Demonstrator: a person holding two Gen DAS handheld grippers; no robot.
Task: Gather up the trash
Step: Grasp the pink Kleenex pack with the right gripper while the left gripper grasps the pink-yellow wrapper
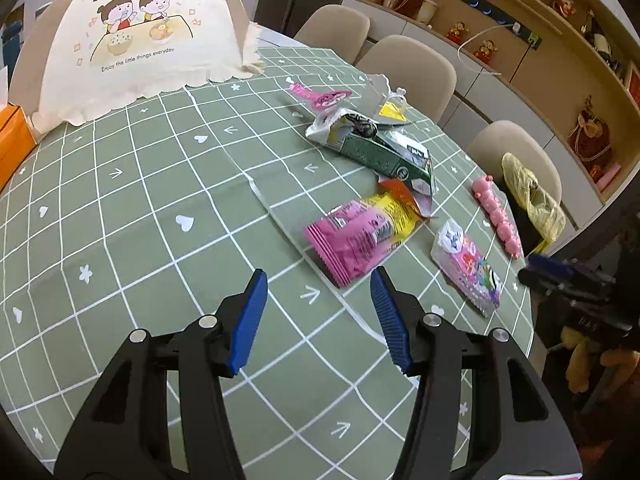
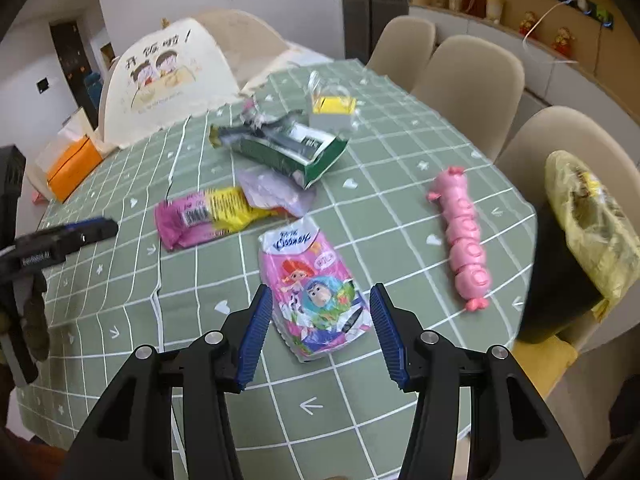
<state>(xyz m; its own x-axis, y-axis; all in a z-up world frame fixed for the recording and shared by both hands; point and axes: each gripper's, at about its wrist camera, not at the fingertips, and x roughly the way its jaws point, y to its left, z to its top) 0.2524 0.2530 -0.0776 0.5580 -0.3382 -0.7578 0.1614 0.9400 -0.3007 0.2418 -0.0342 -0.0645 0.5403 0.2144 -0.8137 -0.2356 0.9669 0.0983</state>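
Observation:
Wrappers lie on a green checked tablecloth (image 1: 140,208). My left gripper (image 1: 318,280) is open and empty, just short of a pink and yellow wrapper (image 1: 360,236), which also shows in the right wrist view (image 2: 204,216). My right gripper (image 2: 320,300) is open, its jaws either side of the near end of a pink cartoon packet (image 2: 312,292), also in the left wrist view (image 1: 468,272). A torn green box (image 2: 288,148) and a pink sausage string (image 2: 464,236) lie farther off. A black bin with a yellow bag (image 2: 588,220) stands at the table's right edge.
A white cloth food cover (image 1: 140,36) stands at the far left of the table, with an orange box (image 1: 12,140) beside it. Beige chairs (image 1: 412,68) line the far side. Shelves with ornaments (image 1: 560,20) run along the wall.

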